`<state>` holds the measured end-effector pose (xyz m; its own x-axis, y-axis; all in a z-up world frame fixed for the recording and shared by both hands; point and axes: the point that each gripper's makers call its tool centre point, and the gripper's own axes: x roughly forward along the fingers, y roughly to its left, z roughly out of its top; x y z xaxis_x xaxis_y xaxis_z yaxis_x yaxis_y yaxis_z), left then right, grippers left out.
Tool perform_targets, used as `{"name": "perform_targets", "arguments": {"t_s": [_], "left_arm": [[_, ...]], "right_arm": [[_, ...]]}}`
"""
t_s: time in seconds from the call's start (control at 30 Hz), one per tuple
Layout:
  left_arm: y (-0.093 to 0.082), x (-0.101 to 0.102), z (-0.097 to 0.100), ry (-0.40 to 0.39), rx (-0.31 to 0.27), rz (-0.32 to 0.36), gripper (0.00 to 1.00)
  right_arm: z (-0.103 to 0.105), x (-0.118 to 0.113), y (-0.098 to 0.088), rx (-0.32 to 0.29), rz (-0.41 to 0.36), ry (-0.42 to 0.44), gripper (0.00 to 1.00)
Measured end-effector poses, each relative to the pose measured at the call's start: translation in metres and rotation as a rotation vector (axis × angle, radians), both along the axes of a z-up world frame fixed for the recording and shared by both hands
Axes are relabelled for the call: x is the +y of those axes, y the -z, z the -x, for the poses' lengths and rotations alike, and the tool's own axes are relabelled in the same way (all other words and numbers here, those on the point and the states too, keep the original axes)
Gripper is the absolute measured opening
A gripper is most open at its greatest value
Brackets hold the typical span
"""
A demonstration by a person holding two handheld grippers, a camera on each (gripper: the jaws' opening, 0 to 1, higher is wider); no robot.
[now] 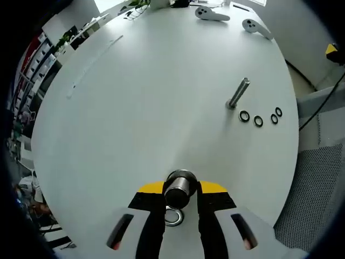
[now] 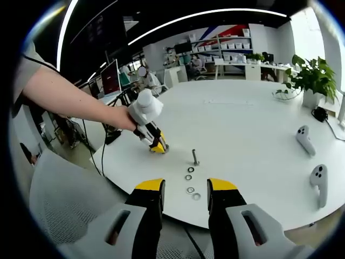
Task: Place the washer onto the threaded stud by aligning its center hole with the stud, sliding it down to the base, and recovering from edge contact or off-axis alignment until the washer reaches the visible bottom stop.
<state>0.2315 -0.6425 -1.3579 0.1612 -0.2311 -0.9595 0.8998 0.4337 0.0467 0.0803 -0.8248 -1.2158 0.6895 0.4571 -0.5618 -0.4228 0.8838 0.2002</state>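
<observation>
Round white table [image 2: 242, 124] carrying fastener parts and controllers.
A steel threaded stud [image 2: 195, 157] is standing upright near the edge, four small dark ring washers [image 2: 189, 177] are lying in a row beside it, and two white handheld controllers [image 2: 305, 139] are resting well apart from them.

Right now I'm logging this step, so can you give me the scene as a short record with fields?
surface: white table
left gripper: jaws around an upright stud, a washer on the table beneath it
free stud: stands apart, bare
spare washers: four in a row beside the free stud
right gripper: open, empty, off the table edge
other items: two white controllers, potted plant
</observation>
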Motion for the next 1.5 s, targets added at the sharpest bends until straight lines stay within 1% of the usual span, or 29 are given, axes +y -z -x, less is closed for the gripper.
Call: {"name": "perform_targets", "arguments": {"t_s": [0.03,0.13,0.2,0.27,0.4,0.5,0.57,0.63,0.73,0.8,0.87,0.97,1.07,1.13,1.2,1.27,1.5], "left_arm": [[0.001,0.000,0.001,-0.005,0.009,0.002,0.21],[0.002,0.003,0.001,-0.003,0.007,0.009,0.21],[0.000,0.003,0.003,-0.028,0.015,0.026,0.24],[-0.002,0.006,0.006,-0.036,0.019,0.036,0.24],[-0.006,0.016,0.006,-0.030,-0.003,0.027,0.25],[-0.008,0.023,0.005,-0.051,0.003,0.029,0.26],[-0.010,0.028,0.001,-0.059,-0.008,0.028,0.26],[-0.009,0.032,0.001,-0.072,0.000,0.027,0.27],[-0.001,0.038,0.009,-0.095,0.047,0.015,0.28],[0.003,0.042,0.009,-0.087,0.034,0.003,0.29],[0.005,0.044,0.013,-0.100,0.040,0.001,0.30],[0.009,0.048,0.011,-0.107,0.038,-0.010,0.30],[0.013,0.052,0.013,-0.124,0.052,-0.013,0.30],[0.012,0.052,0.014,-0.124,0.043,-0.010,0.30],[0.014,0.052,0.016,-0.130,0.053,-0.006,0.30],[0.013,0.052,0.015,-0.131,0.045,-0.003,0.31],[0.013,0.052,0.013,-0.137,0.051,-0.002,0.29]], "right_arm": [[0.000,0.000,0.000,0.000,0.000,0.000,0.33],[0.000,0.000,0.001,0.002,0.003,-0.002,0.33],[0.000,0.000,0.001,0.003,0.002,-0.002,0.33],[0.001,0.000,0.001,0.004,0.001,-0.001,0.33],[0.001,0.001,0.001,0.003,0.004,-0.006,0.33],[0.001,0.001,0.001,0.002,0.004,-0.007,0.33],[0.001,0.001,0.001,0.003,0.004,-0.009,0.33],[0.001,0.001,0.000,0.001,0.003,-0.009,0.33],[0.001,0.001,0.000,0.002,0.001,-0.008,0.33],[0.001,0.001,0.000,0.002,0.003,-0.010,0.33],[0.002,0.001,0.001,0.004,0.004,-0.011,0.33],[0.001,0.001,0.000,0.002,0.002,-0.009,0.33],[0.001,0.001,0.000,0.001,0.002,-0.007,0.33],[0.001,0.001,0.000,0.001,0.001,-0.005,0.33],[0.001,0.001,0.000,0.000,0.001,-0.005,0.33],[0.001,0.001,0.000,0.000,0.001,-0.005,0.33],[0.000,0.000,0.000,-0.001,-0.002,-0.002,0.33]]}}
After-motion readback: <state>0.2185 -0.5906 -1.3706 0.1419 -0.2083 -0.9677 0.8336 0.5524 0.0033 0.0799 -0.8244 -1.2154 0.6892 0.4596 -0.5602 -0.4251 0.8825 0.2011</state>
